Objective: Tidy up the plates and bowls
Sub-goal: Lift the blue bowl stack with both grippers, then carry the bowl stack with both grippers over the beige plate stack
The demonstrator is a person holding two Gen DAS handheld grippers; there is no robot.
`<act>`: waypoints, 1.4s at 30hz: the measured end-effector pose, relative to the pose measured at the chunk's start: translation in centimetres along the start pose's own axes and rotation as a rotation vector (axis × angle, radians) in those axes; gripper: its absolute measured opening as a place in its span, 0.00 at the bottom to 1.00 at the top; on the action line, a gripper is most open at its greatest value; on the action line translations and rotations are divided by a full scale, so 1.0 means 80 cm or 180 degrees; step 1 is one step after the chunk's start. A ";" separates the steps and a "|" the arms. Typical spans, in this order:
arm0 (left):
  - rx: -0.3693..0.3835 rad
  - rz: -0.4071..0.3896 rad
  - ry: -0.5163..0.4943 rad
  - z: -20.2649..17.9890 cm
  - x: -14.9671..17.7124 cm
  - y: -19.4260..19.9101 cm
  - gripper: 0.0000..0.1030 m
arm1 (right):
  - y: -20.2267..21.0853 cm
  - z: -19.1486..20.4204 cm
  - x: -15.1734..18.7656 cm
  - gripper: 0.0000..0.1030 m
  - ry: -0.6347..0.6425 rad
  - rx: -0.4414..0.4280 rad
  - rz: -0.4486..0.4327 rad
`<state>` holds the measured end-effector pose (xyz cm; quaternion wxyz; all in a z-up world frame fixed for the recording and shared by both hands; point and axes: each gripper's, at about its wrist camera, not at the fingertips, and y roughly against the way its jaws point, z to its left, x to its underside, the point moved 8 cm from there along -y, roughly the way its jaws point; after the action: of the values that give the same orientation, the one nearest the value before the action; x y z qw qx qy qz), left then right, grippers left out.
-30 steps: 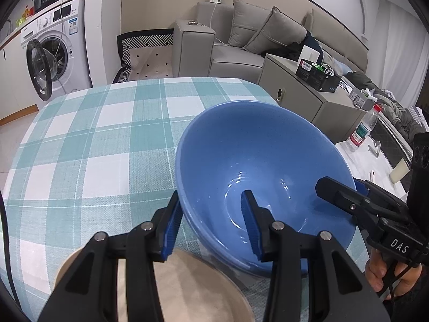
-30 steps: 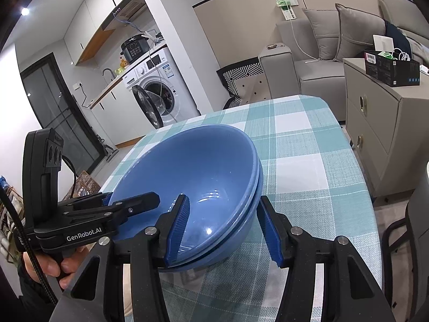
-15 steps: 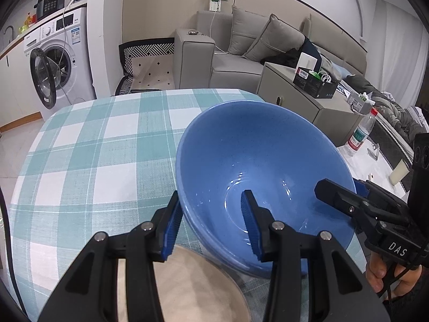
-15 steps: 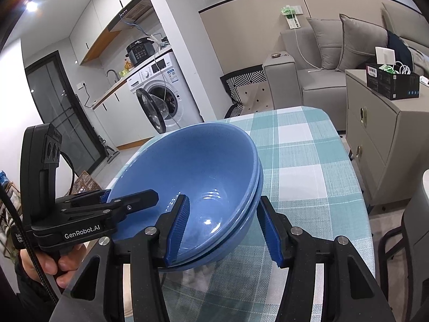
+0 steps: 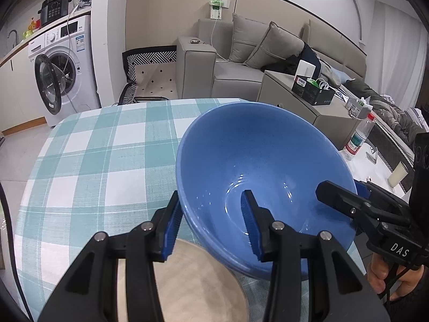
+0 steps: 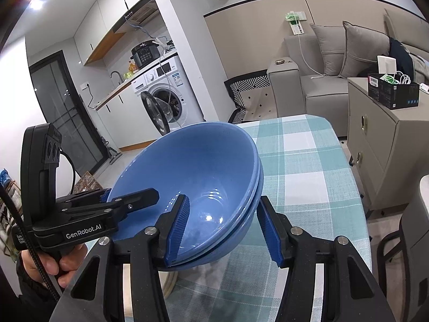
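Left gripper (image 5: 213,221): clamps bowls' (image 5: 257,177) rim, frame centre.
Right gripper (image 6: 224,226): clamps opposite rim.
Plate (image 5: 187,281): bottom, beneath.

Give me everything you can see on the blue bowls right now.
The blue bowls are two glossy, ceramic-looking bowls nested together, both rims visible in the right wrist view. They are tilted and held above the checked tablecloth. The left gripper and right gripper each straddle the wall on opposite sides, one pad inside, one outside. A beige plate lies below. The inside looks empty.
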<state>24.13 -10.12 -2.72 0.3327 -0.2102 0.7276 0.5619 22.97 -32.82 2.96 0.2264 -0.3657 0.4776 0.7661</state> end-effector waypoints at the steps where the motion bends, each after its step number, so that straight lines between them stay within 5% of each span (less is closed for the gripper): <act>1: -0.0006 -0.0006 -0.0006 0.000 0.000 0.003 0.42 | 0.002 0.002 -0.001 0.52 0.0000 -0.0004 -0.0006; 42: -0.0414 -0.0269 0.0238 0.085 0.040 0.095 0.42 | 0.008 0.137 0.025 0.52 0.0464 -0.0346 -0.0007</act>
<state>18.46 -1.29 -0.89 0.3143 -0.2827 0.6920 0.5851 17.52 -23.29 4.82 0.1717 -0.4328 0.4501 0.7620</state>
